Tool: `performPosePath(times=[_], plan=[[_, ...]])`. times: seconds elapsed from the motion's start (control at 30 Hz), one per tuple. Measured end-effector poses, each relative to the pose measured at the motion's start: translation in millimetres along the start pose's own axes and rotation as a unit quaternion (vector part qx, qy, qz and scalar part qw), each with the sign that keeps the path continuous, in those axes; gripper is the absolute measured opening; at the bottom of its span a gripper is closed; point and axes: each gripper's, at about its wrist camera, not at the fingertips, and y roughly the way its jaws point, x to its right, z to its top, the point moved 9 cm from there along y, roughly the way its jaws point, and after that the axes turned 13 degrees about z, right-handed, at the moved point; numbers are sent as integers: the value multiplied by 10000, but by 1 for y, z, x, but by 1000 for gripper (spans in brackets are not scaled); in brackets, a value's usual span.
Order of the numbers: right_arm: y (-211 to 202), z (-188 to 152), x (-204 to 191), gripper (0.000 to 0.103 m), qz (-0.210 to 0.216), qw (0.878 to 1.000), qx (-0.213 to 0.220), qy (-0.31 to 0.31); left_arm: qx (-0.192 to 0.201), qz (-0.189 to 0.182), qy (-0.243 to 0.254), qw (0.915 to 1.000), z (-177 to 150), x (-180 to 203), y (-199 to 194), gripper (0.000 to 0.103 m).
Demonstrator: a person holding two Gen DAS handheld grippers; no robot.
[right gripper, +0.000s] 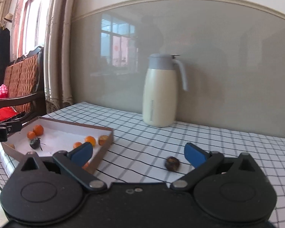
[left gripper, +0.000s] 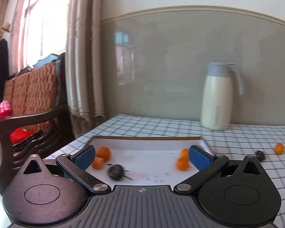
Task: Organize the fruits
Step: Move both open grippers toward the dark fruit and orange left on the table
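Right wrist view: right gripper spread wide, empty, near dark fruit on tablecloth; tray holding several fruits. Left gripper released over tray; 2 fruits outstanding.

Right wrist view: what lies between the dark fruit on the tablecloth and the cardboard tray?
Only bare checked tablecloth separates the dark fruit from the tray in the right wrist view.

My grippers' matt black plastic carries blue pads; cardboard tray matt, checked tablecloth woven, jug glossy.
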Motion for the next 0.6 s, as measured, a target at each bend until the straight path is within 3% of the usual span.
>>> performPosePath(times=[0.6], plan=[[-81,-37,78,97,-919,9955,7,246,196,-999,240,9945,-8,105,-64,103]])
